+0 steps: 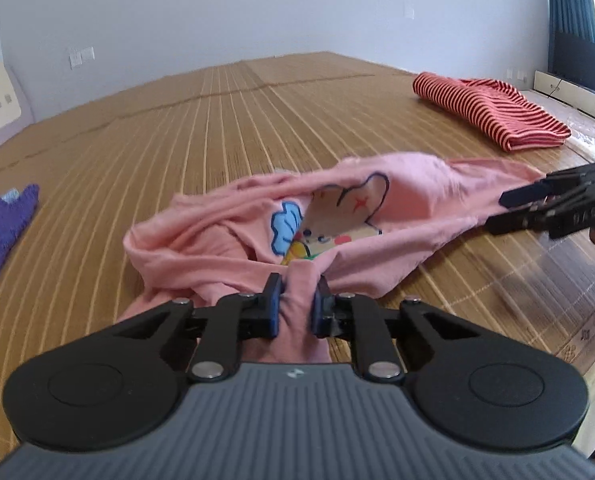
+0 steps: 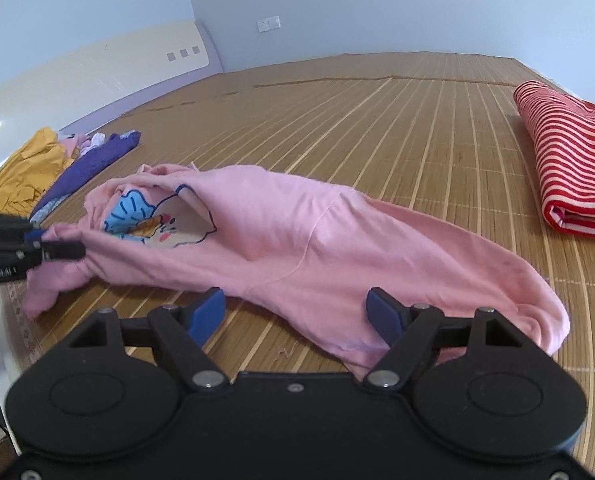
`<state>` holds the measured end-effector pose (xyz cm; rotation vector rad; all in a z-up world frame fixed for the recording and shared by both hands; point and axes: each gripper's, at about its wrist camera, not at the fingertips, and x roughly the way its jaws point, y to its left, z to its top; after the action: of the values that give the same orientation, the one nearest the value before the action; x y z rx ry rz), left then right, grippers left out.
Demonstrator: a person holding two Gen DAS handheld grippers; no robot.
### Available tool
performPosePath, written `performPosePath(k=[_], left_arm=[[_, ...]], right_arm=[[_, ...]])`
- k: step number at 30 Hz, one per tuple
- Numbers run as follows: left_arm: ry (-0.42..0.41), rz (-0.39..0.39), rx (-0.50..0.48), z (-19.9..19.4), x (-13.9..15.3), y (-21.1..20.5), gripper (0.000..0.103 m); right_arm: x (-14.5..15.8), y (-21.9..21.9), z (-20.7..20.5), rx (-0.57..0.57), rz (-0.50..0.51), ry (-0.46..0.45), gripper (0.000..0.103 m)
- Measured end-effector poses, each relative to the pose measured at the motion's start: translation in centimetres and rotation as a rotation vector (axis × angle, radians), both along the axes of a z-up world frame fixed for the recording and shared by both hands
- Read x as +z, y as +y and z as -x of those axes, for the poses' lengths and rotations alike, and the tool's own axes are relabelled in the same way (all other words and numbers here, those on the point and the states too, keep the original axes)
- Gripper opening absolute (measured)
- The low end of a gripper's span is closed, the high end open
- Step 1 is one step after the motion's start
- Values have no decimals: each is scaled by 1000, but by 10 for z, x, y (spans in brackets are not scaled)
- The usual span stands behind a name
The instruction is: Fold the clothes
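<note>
A pink shirt (image 1: 225,236) with a cartoon print lies crumpled on the bamboo mat (image 1: 217,128). My left gripper (image 1: 296,304) is shut on a bunch of its near edge. In the right wrist view the same pink shirt (image 2: 281,236) stretches across the mat (image 2: 397,128), and my left gripper (image 2: 63,250) shows at the left edge pinching the fabric. My right gripper (image 2: 295,312) is open, its blue pads wide apart just above the shirt's near sleeve. It also shows at the right of the left wrist view (image 1: 509,210).
A folded red striped garment (image 1: 493,112) lies at the far right, also in the right wrist view (image 2: 573,168). A purple garment (image 1: 1,232) lies left; with a yellow one (image 2: 25,172) in a pile. Headboard and wall stand behind.
</note>
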<state>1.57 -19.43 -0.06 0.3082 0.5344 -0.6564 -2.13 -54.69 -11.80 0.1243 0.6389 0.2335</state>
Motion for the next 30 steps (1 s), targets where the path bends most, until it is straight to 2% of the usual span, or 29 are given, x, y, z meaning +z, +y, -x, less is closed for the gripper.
performPosePath(k=[4,7,11,14,17,23,30], left_arm=[[-49,10,-5,9,19,-5,16],[-82,50,-44,19,41,-11,16],[-70,172,-88,22,71,-9,16],[-123,218,-70,23,88,-5,16],[-143,209,-4,14,92,5,16],[-132,75,145,1,70,35,16],[-48,29,171,0,46,57,16]], right_arm=[[0,3,2,12,20,0,80],[0,3,2,15,18,2,80],[4,3,7,20,17,-12,80],[8,3,10,26,16,-22,80],[9,2,13,31,14,-24,80],[8,2,15,38,24,-19,80],[3,2,13,38,11,-4,80]])
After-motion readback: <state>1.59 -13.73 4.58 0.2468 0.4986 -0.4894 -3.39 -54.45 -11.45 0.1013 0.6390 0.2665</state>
